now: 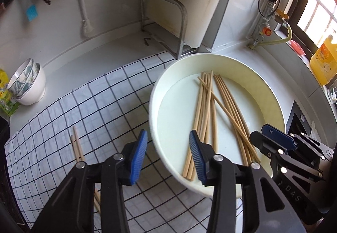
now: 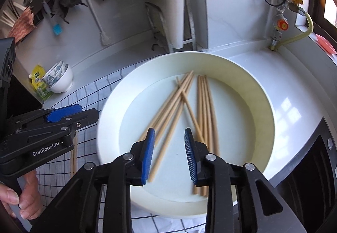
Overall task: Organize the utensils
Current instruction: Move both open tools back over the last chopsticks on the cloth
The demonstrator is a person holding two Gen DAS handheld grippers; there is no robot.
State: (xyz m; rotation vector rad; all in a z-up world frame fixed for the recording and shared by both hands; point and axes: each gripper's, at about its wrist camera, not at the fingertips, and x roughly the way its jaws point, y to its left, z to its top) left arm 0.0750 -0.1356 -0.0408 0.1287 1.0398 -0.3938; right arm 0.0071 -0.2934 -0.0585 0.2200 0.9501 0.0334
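At the far left, stacked bowls [image 1: 29, 83] are sitting on the counter beside a checked cloth [image 1: 88, 106], where two chopsticks [image 1: 77, 146] are lying apart from the rest. The left gripper [image 1: 168, 153] is hanging over the cloth's edge and the rim of a white basin [image 1: 160, 85], its blue pads spread and gripping nothing. Inside the basin, the remaining chopsticks [image 2: 189, 110] are lying in two loose, crossing bundles. The right gripper [image 2: 168, 155] is hovering above them, released, its fingers apart and empty. A yellow oil bottle [image 1: 324, 60] is standing on the sill at right.
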